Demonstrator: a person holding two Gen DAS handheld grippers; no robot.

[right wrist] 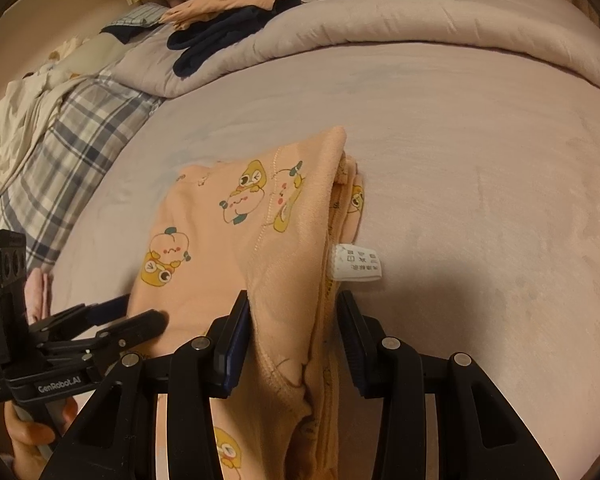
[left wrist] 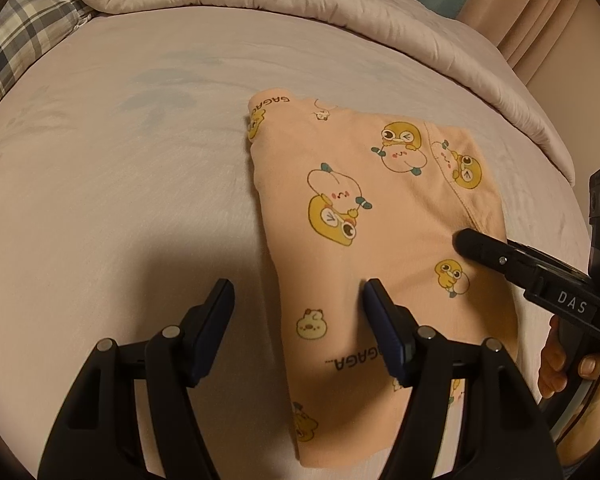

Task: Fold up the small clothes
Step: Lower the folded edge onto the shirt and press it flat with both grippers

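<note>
A folded peach garment (left wrist: 360, 184) printed with yellow cartoon ducks lies flat on the bed sheet (left wrist: 120, 160). My left gripper (left wrist: 296, 300) is open and straddles the garment's left edge, with its right finger over the cloth. In the right wrist view the same garment (right wrist: 220, 240) shows stacked layers and a white care label (right wrist: 356, 264) along its right edge. My right gripper (right wrist: 292, 304) stands open astride that edge, cloth filling most of the gap and its left pad against the fabric. Each gripper shows in the other's view: the right gripper (left wrist: 466, 244) and the left gripper (right wrist: 140, 312).
A rolled pale duvet (right wrist: 420, 20) runs along the back of the bed, with dark clothes (right wrist: 220, 32) and another peach piece (right wrist: 228, 0) piled on it. A plaid pillow (right wrist: 72, 140) lies at the left. A hand (left wrist: 560, 360) holds the right gripper's handle.
</note>
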